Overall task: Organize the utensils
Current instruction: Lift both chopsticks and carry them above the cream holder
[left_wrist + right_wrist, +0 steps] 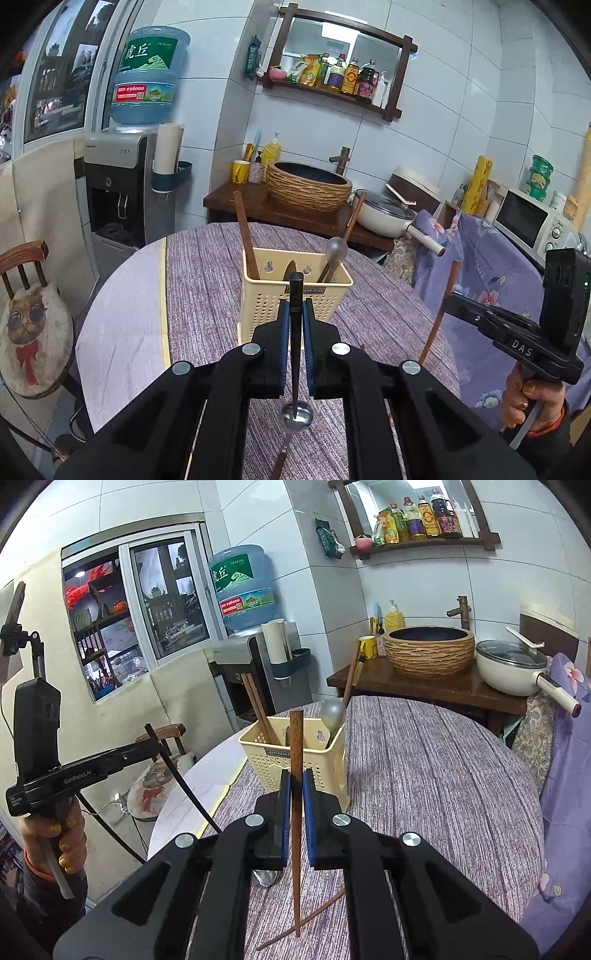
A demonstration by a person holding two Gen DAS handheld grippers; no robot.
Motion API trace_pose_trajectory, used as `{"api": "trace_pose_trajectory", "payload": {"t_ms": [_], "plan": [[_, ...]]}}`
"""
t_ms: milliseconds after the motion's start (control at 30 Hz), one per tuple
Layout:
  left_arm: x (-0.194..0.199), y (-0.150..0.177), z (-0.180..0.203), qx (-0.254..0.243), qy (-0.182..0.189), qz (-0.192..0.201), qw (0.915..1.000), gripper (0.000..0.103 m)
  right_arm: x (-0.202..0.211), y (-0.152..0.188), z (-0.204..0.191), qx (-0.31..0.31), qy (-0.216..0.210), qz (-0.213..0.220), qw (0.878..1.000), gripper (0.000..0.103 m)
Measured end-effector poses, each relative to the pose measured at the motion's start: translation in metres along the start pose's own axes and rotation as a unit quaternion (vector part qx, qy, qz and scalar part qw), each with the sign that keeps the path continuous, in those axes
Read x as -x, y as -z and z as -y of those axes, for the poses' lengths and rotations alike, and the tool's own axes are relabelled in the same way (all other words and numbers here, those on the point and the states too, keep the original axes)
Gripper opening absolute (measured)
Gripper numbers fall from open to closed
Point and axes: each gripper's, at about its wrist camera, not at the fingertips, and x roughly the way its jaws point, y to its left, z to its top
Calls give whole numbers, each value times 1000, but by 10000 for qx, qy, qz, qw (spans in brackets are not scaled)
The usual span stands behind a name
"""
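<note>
Chopstick (295, 812) — between right hand-held gripper (294, 786) pads

The left gripper (296, 306) clamps a black chopstick (295, 332) upright, the cream utensil basket (295, 295) (spoon inside) just beyond at twelve o'clock.

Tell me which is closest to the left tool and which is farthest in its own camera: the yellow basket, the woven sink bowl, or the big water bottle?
From the left tool:
1. Yellow utensil basket, on the table straight ahead.
2. Woven sink bowl, on the wooden counter behind the table.
3. Blue water bottle, atop the dispenser, upper left by the far wall.
</note>
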Motion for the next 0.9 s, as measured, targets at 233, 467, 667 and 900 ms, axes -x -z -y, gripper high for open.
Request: {"api": "trace_pose_trajectory", "payload": {"t_ms": [233, 467, 667, 900], "plan": [[7, -36, 2, -5, 5, 241, 9997, 8, -5, -24, -9, -10, -4, 287, 9996, 7], [16, -96, 3, 67, -261, 789, 9965, 8, -3, -80, -19, 50, 313, 1057, 9939, 7], [3, -136, -3, 270, -528, 1113, 9920, 8, -19, -125, -24, 68, 771, 1609, 9839, 7], [-27, -132, -4, 226, -764, 1164, 9900, 8, -54, -137, -21, 50, 1047, 1808, 9779, 7]]}}
